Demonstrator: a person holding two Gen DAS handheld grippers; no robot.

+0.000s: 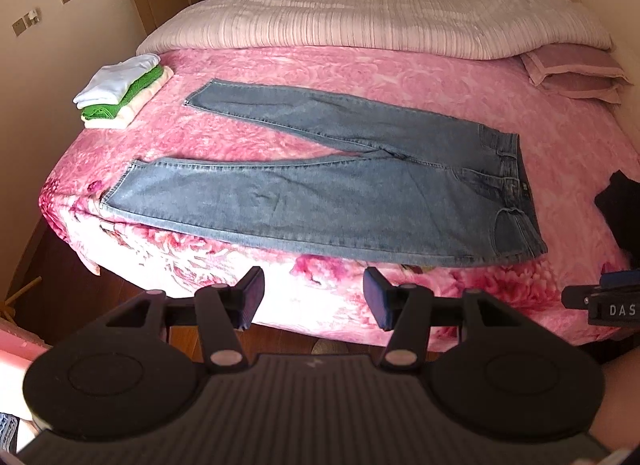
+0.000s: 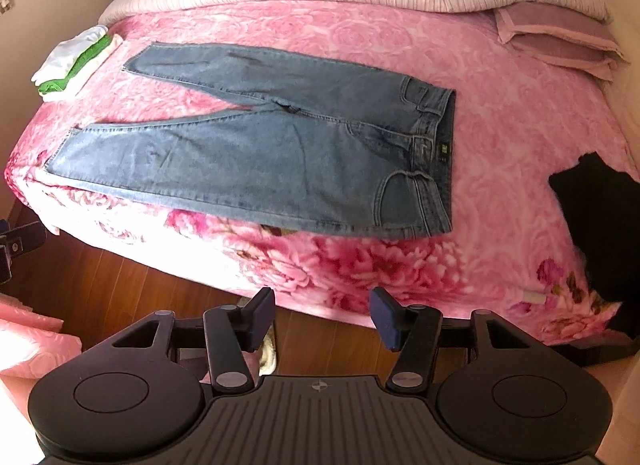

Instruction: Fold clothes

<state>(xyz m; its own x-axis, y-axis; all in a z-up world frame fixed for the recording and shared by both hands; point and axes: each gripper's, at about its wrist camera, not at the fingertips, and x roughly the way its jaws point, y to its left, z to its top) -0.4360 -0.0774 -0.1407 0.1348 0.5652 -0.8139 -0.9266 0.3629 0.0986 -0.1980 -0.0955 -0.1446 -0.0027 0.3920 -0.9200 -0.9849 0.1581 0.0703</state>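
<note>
Light blue jeans (image 1: 320,189) lie flat on the pink flowered bed (image 1: 400,77), legs spread to the left, waistband to the right, near edge at the bed's front edge. They also show in the right wrist view (image 2: 260,145). My left gripper (image 1: 314,297) is open and empty, held off the bed's front edge below the jeans. My right gripper (image 2: 322,317) is open and empty, also in front of the bed, over the wooden floor. Its side shows at the right edge of the left wrist view (image 1: 600,301).
A stack of folded white, green and cream clothes (image 1: 124,91) sits at the bed's far left. A black garment (image 2: 600,217) lies at the right edge. A rolled quilt (image 1: 380,17) and a pink pillow (image 1: 576,71) lie at the back. A wall and door stand left.
</note>
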